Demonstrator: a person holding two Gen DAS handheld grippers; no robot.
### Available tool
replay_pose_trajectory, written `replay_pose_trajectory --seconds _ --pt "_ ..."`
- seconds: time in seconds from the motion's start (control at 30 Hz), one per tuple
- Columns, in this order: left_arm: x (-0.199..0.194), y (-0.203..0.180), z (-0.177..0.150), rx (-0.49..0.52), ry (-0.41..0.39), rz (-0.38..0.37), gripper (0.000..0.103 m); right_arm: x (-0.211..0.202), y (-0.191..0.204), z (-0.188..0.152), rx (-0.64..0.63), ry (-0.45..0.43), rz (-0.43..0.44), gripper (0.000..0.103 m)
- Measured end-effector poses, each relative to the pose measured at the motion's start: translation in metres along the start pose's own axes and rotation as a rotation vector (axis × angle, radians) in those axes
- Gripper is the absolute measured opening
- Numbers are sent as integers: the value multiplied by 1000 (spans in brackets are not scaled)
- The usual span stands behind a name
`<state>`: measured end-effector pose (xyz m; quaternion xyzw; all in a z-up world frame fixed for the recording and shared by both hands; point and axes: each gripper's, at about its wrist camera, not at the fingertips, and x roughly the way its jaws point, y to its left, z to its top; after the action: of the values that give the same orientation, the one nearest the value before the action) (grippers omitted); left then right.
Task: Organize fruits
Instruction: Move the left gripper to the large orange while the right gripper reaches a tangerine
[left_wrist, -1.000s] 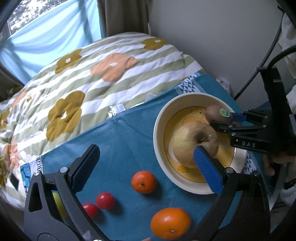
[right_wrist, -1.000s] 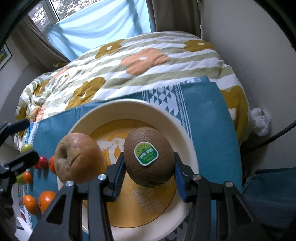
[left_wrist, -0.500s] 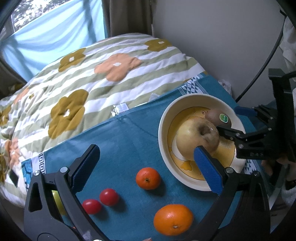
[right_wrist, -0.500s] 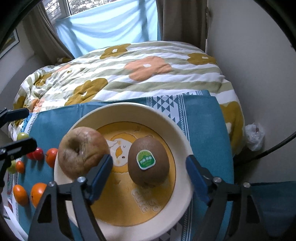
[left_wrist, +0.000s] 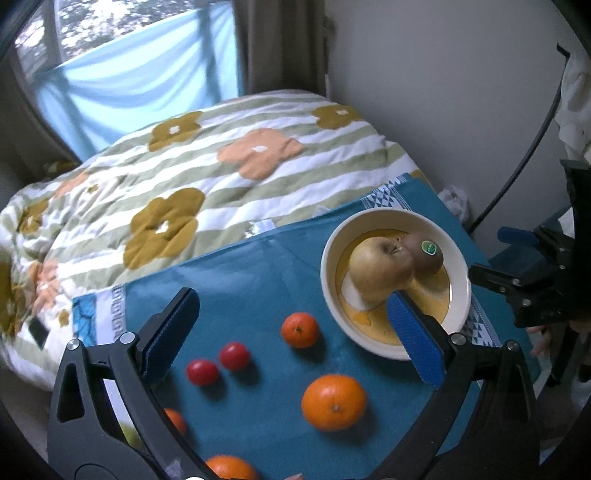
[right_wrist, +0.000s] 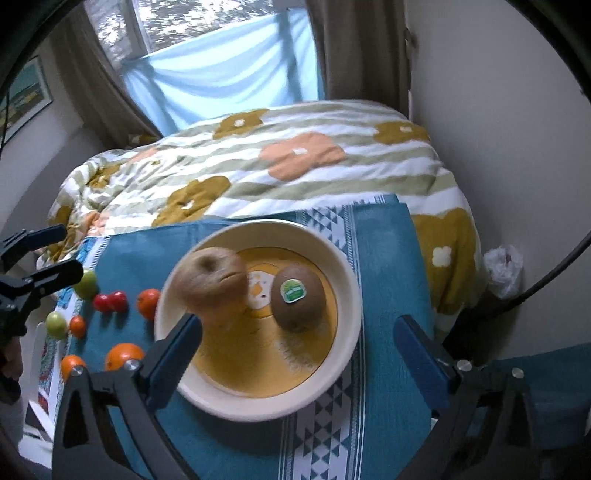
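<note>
A cream bowl (right_wrist: 347, 295) with a yellow inside holds a brownish apple (right_wrist: 210, 280) and a kiwi (right_wrist: 299, 299) with a green sticker. It also shows in the left wrist view (left_wrist: 458, 266), with the apple (left_wrist: 376, 269) and kiwi (left_wrist: 424, 254). My right gripper (right_wrist: 299, 347) is open and empty, pulled back above the bowl's near side. My left gripper (left_wrist: 291, 332) is open and empty above loose fruit on the blue cloth (left_wrist: 258, 273): a small orange (left_wrist: 300, 329), a bigger orange (left_wrist: 334, 402), two red tomatoes (left_wrist: 218, 363).
More oranges (right_wrist: 123, 356) and green fruits (right_wrist: 86, 284) lie at the cloth's left end. A flowered quilt (left_wrist: 207, 192) covers the bed behind. A wall and black cable (left_wrist: 528, 147) are at the right. A white plastic bag (right_wrist: 504, 267) lies beside the bed.
My right gripper opened, left the kiwi in the bowl beside the apple, and drew back. My left gripper rose and backed away a little, still open.
</note>
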<state>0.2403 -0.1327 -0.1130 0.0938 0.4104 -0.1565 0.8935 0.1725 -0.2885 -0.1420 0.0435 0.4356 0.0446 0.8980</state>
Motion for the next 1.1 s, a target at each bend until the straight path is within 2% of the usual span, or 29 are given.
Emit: replay_pose_trajectory --seconds 0.33,0.47,0.6,0.8,1.0,1.1 --pt "-78 31 -53 -133 -60 120 103 -41 44 -10 -116 13 65 103" --pt "-104 43 -83 -189 -67 175 103 -51 68 -15 -161 -4 108 103" --pt "-118 55 -114 -250 -54 198 103 -53 90 -24 -192 -11 107 103" --pt "-111 63 -154 -287 0 198 103 -41 117 -40 -214 3 115 103" --pt "-87 62 -186 -273 29 159 103 -18 139 -60 -238 16 114 103" --pt "-69 62 -196 -266 45 138 97 -3 145 -67 -236 25 113 103"
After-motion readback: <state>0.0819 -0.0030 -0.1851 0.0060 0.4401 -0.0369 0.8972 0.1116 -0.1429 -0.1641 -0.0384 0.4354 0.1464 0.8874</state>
